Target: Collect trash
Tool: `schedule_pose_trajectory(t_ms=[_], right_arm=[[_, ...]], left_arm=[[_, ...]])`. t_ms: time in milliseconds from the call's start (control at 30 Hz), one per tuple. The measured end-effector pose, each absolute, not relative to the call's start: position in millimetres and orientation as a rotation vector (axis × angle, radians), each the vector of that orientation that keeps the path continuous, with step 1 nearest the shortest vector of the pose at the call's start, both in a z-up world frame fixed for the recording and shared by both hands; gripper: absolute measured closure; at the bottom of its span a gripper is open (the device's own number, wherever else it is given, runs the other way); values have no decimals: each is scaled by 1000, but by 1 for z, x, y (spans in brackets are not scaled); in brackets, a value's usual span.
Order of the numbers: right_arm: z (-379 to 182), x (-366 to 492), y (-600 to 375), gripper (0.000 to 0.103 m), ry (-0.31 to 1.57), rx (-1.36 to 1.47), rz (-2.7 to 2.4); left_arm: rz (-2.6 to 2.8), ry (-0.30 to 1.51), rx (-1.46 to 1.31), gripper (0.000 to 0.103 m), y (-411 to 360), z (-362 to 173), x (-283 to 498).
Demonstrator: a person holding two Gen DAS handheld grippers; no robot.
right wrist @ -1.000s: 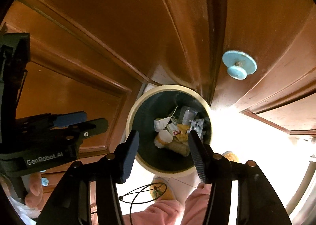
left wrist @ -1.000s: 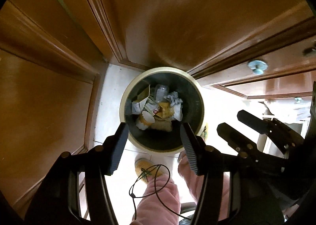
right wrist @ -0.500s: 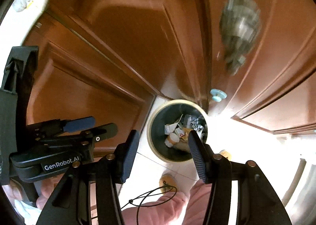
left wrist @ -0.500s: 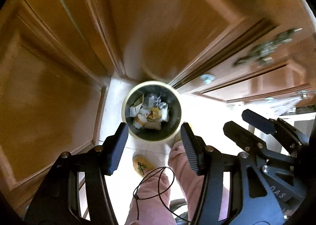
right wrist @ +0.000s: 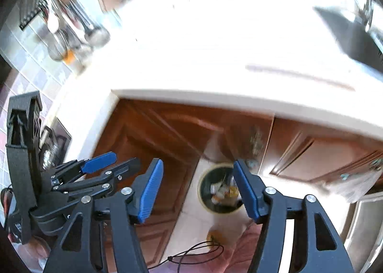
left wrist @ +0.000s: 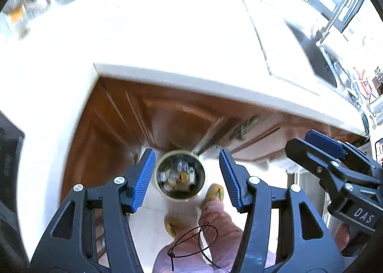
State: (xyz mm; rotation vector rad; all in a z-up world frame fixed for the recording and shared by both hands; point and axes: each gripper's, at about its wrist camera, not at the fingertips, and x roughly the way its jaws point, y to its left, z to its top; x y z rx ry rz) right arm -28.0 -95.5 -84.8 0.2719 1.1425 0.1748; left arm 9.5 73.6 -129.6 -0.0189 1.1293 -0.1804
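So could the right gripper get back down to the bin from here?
Probably yes: the right gripper is open and empty, and the bin stands uncovered on the floor beside the cabinet, with nothing between them.

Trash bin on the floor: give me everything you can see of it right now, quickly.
The trash bin is round, with a pale cream rim and dark inside walls. It stands upright and lidless on the light floor tiles, in the corner where the brown wooden cabinets meet. Crumpled white and yellowish scraps fill its bottom; blur hides what they are. A yellow slipper sits right beside the rim; contact is unclear. Neither gripper touches it.
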Motion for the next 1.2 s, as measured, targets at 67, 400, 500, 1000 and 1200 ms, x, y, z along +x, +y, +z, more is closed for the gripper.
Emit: schedule_pose_trajectory(t_ms=[67,400,500,1000,1200], right_arm=[[-58,-26,-95,34,1113,262,152],[60,-23,-100,26,994,258,100],[90,-22,-101,22,950,251,96],[143,-12,-100,19,857,209,74],[141,-10,-103,18,854,202,63]], left_arm=[[-174,1082,-1,50,70,-105,8],[-159,925,44,50,59,0,10],[-160,887,57,50,55,20,8],[-149,829,36,50,44,48,9],[-146,831,35,50,41,46,14]])
